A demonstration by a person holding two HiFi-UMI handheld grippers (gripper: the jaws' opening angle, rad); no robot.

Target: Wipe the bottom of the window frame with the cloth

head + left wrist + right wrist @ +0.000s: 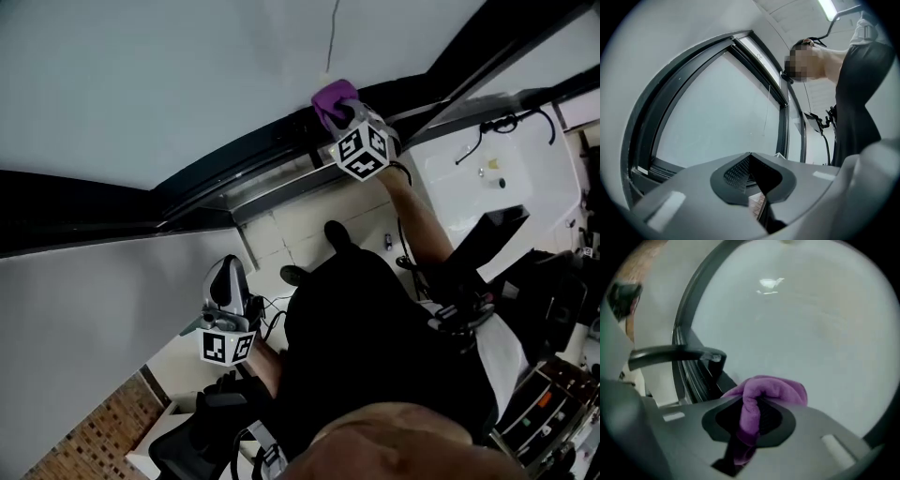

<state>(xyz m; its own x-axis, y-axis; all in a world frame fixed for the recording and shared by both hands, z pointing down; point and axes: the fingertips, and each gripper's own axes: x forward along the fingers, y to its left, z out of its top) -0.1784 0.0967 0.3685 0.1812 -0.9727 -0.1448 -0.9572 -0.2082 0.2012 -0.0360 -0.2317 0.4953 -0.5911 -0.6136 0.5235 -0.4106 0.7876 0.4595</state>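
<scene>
Pale glass point(169, 75) fills the upper part of the head view, bordered below by the dark window frame point(244, 150). The right claw point(750, 416) is clamped on the purple cloth point(771, 390), which bunches over its tips and sits against the frame's bottom rail. The left claw point(750, 157) hangs well below the frame, its jaws closed together with nothing between them.

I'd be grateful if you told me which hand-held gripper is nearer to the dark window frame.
Right. The right hand-held gripper holds the purple cloth right at the window frame. The left hand-held gripper is well away from it, shut on nothing.
</scene>
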